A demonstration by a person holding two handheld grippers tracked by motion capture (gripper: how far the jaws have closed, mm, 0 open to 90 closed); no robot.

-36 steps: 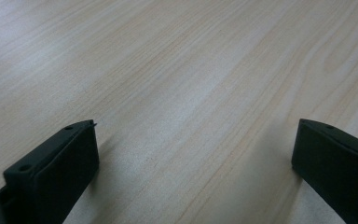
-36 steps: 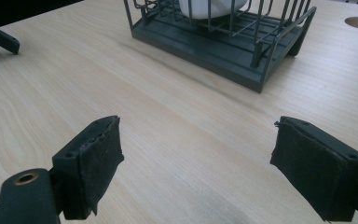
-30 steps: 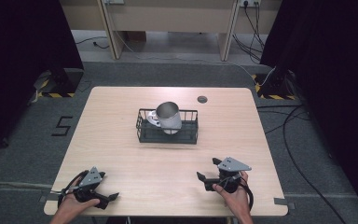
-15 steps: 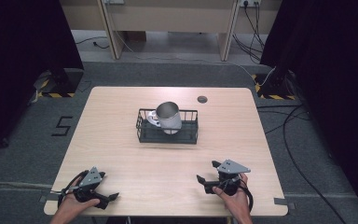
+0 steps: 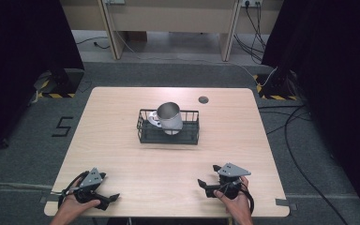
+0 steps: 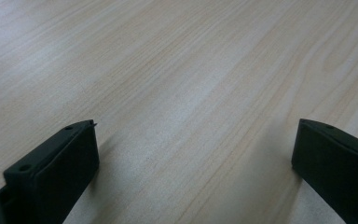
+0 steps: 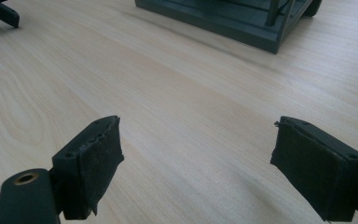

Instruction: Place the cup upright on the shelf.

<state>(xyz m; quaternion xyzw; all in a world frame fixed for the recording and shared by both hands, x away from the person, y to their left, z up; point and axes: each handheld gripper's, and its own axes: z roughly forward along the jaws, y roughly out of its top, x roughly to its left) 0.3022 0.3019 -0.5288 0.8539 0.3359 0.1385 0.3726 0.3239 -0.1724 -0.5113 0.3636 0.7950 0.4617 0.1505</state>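
A black wire basket (image 5: 191, 132) stands at the middle of the wooden table (image 5: 112, 122); its base corner (image 7: 270, 39) appears at the top of the right gripper view. A metal cup (image 5: 169, 116) lies tilted in the basket, over something white. My left gripper (image 5: 108, 198) rests near the front left edge, open, with bare wood between its jaws (image 6: 193, 135). My right gripper (image 5: 205, 186) rests near the front right edge, open and empty (image 7: 198, 140), pointing left toward the table's middle.
A small dark round disc (image 5: 203, 99) sits in the tabletop at the back right. Cables (image 5: 304, 117) run over the floor to the right. A table-leg frame (image 5: 168, 28) stands behind the table. Bare wood lies between the basket and both grippers.
My right gripper has drifted slightly toward the front edge. The left gripper, basket and cup have stayed put.
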